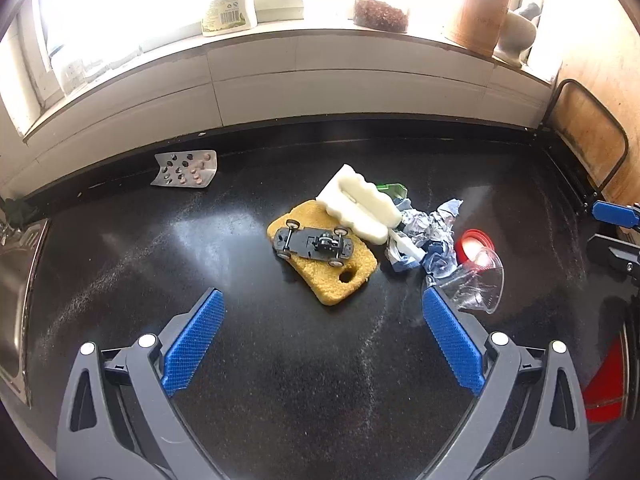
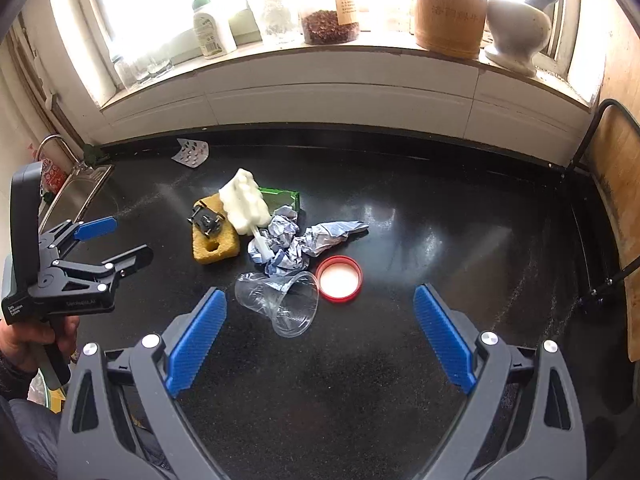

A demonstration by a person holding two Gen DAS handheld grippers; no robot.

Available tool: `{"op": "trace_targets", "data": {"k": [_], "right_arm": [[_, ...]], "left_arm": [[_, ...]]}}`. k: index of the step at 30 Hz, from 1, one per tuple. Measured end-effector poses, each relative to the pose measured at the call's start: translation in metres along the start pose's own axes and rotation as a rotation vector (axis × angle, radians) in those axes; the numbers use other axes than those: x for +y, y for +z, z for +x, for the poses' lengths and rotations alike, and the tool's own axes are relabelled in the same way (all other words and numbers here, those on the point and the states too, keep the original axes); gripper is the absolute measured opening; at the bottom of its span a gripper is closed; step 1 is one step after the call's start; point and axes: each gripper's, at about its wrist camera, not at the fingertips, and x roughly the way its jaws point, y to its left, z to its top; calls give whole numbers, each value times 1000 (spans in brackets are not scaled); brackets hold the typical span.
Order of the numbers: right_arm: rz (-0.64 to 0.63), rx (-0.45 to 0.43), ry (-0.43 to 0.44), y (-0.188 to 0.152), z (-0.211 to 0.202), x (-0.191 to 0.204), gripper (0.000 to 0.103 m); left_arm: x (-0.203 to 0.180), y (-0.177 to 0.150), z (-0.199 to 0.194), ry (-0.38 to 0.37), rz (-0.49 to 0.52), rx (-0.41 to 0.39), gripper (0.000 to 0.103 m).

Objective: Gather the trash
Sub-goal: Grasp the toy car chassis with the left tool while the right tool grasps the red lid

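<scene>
A trash pile lies on the black counter (image 1: 280, 360): a yellow sponge (image 1: 324, 256) with a toy car chassis (image 1: 314, 243) on it, a white foam block (image 1: 358, 210), crumpled blue-white paper (image 1: 424, 236), a clear plastic cup (image 1: 476, 284) on its side, a red lid (image 1: 476, 246) and a blister pack (image 1: 186, 169) apart at the back left. My left gripper (image 1: 322, 300) is open and empty, just short of the sponge. My right gripper (image 2: 320, 300) is open and empty, with the cup (image 2: 280, 302) and lid (image 2: 339, 279) between its fingers' line. The left gripper also shows in the right wrist view (image 2: 120, 240).
A steel sink (image 1: 16, 300) is at the left. A window sill holds a bottle (image 2: 210, 30), jars (image 2: 330, 24), a wooden canister (image 2: 450, 8) and a white vase (image 2: 516, 28). A wooden board in a metal frame (image 2: 616, 208) stands at the right. A green scrap (image 2: 282, 196) lies behind the foam.
</scene>
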Motion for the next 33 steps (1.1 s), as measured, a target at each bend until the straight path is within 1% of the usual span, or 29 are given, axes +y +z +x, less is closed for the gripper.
{"op": "trace_targets", "data": {"k": [5, 9, 16, 21, 24, 26, 27, 29, 30, 31, 33], "right_arm": [[9, 61, -31, -2, 34, -17, 92], [10, 121, -54, -4, 68, -30, 92], [-57, 232, -72, -6, 131, -33, 92], [-134, 256, -59, -4, 152, -23, 92], [-159, 257, -49, 0, 160, -20, 91], [-168, 267, -42, 2, 166, -19, 86], [-171, 277, -29, 3, 169, -18, 80], [-188, 270, -32, 4, 169, -15, 70], [-197, 266, -36, 4, 168, -14, 62], [-204, 261, -37, 4, 167, -12, 50], [-201, 261, -37, 4, 164, -11, 50]], "left_arm": [[-1, 13, 34, 17, 47, -1, 96], [-1, 21, 64, 5, 77, 16, 96], [8, 24, 105, -14, 69, 69, 96], [17, 23, 120, -10, 62, 88, 96], [21, 26, 125, -31, 51, 79, 96], [21, 27, 126, -50, 51, 76, 96], [21, 28, 125, -63, 47, 72, 94], [22, 28, 124, -78, 44, 73, 81], [22, 28, 123, -85, 43, 75, 79], [23, 27, 122, -81, 41, 71, 75], [23, 26, 118, -81, 34, 67, 74]]}}
